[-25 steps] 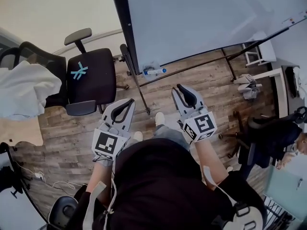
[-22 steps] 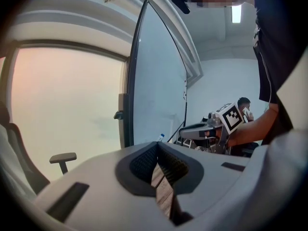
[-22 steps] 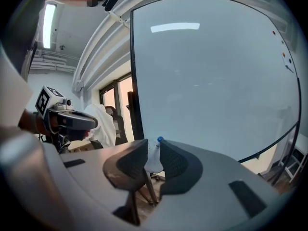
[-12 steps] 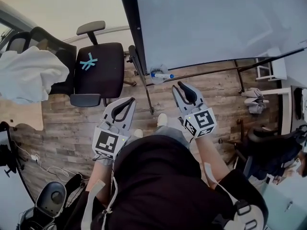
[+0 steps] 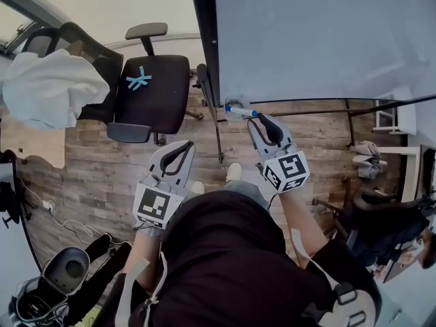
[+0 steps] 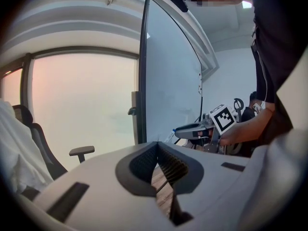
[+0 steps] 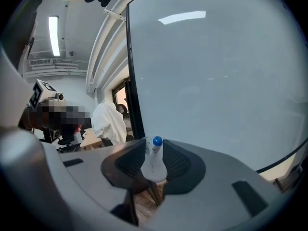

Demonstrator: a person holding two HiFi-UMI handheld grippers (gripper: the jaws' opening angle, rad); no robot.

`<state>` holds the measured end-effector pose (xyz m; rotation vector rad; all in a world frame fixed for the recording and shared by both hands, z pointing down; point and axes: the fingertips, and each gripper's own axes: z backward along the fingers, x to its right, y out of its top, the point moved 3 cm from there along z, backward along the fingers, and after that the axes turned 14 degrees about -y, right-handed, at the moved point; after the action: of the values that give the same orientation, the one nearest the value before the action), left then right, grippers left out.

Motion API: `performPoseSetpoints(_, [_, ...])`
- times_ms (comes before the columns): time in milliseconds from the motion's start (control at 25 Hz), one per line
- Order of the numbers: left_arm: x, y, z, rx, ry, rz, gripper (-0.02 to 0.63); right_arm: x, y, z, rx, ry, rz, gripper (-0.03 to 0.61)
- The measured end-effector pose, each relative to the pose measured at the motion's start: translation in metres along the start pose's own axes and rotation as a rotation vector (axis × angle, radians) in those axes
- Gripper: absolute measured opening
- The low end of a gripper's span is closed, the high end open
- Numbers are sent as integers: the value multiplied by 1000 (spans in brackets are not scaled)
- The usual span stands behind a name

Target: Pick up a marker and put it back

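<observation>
an office: a big whiteboard (image 5: 320, 39) on a stand rises just beyond the jaws of the right gripper (image 5: 261, 121), a black swivel chair (image 5: 153, 87) sits well beyond the left gripper (image 5: 182, 146), over wood floor (image 5: 88, 169).

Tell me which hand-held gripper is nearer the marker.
The right hand-held gripper: its tips are at the blue-capped marker by the whiteboard, while the left hand-held gripper hangs back.

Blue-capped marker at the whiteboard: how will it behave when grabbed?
Probably rigid and light: the marker looks like a slim white plastic barrel. Its round, smooth body could roll if nudged, or twist off-axis in the right tool, whose jaws flank it.
</observation>
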<state>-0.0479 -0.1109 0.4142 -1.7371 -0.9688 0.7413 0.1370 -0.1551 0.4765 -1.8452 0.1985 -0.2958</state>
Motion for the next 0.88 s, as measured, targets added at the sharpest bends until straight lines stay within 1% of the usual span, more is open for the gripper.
performPoseSetpoints(120, [0, 0, 3, -9, 19, 14, 8, 0, 1, -6, 0, 10, 2, 103])
performPoseSetpoints(240, [-1, -1, 7, -1, 35, 8, 8, 0, 1, -10, 0, 15, 3, 103])
performPoseSetpoints(360, [-3, -2, 11, -5, 52, 23, 8, -1, 3, -13, 5, 10, 4, 103])
performPoseSetpoints(440, [-4, -3, 13, -1, 59, 14, 8, -1, 4, -14, 11, 4, 5, 101])
performPoseSetpoints(520, [-5, -3, 15, 4, 62, 7, 9, -1, 6, -14, 15, 2, 5, 91])
performPoseSetpoints(600, [-4, -3, 16, 4, 65, 16, 8, -2, 8, -14, 18, 1, 5, 83])
performPoseSetpoints(880, [-6, -4, 19, 12, 61, 22, 8, -4, 12, -16, 26, -4, 7, 80])
